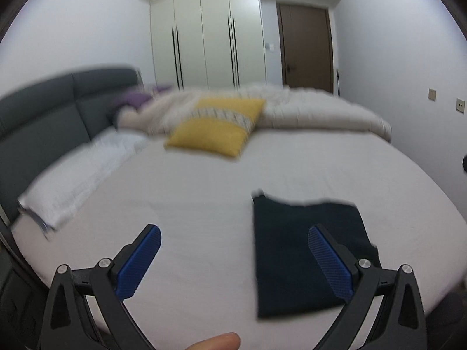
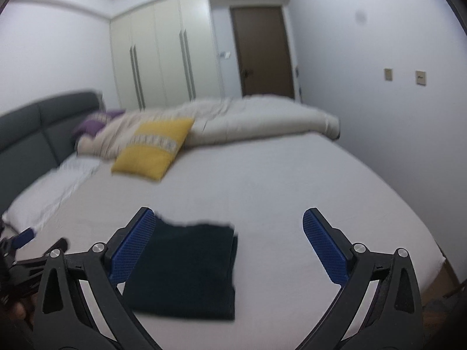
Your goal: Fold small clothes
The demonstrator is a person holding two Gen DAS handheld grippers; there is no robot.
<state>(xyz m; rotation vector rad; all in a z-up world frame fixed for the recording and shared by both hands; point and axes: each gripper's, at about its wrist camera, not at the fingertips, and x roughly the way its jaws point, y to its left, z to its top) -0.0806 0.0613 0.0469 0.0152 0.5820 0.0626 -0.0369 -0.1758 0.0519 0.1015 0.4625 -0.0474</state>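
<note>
A dark navy garment (image 1: 294,256) lies folded into a flat rectangle on the white bed sheet (image 1: 204,192). It also shows in the right wrist view (image 2: 186,268). My left gripper (image 1: 233,245) is open and empty above the sheet, with the garment under its right finger. My right gripper (image 2: 227,227) is open and empty, with the garment under its left finger. The left gripper's frame (image 2: 20,250) shows at the left edge of the right wrist view.
A yellow cushion (image 1: 216,125) and a bunched cream duvet (image 1: 306,108) lie at the far side of the bed. A white pillow (image 1: 78,175) sits by the grey headboard (image 1: 43,110). Wardrobe (image 1: 204,38) and door (image 1: 306,46) stand behind.
</note>
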